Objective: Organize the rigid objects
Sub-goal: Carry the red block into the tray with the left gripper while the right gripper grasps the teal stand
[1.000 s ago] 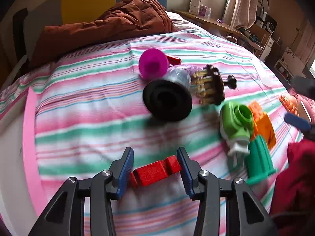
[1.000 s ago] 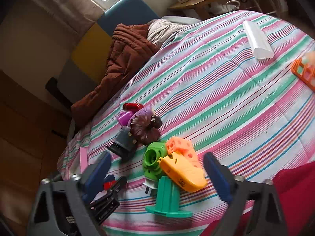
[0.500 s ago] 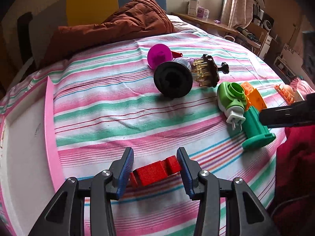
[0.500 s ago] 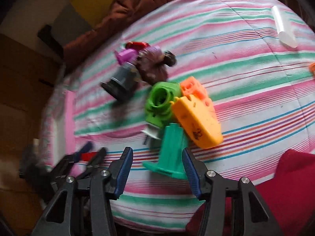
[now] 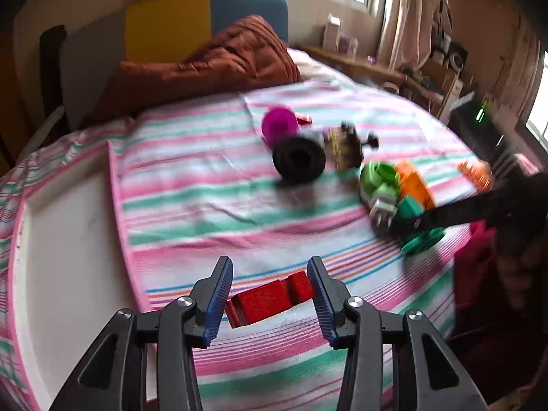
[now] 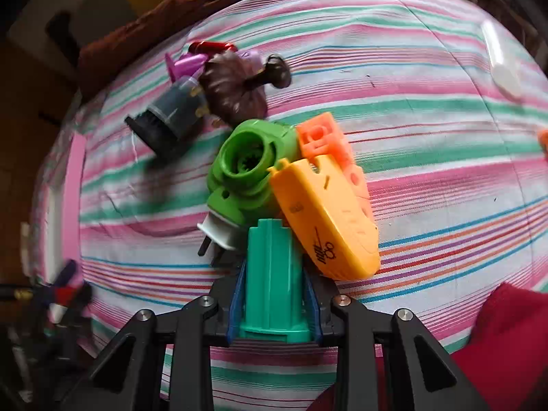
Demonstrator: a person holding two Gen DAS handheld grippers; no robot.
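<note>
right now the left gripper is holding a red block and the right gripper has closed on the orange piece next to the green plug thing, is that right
Not quite. The right gripper has just been closing, but on the teal flanged piece, not the orange piece, which lies beside it untouched by the pads; the right wrist view shows this. The left gripper does hold the red block.

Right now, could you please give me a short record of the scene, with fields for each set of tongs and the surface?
left tongs: shut on red block, above the bedsheet
right tongs: just closed on teal part
touching teal part: green plug piece, orange shell
surface: striped bedsheet
tray: white tray with pink rim, at left
</note>
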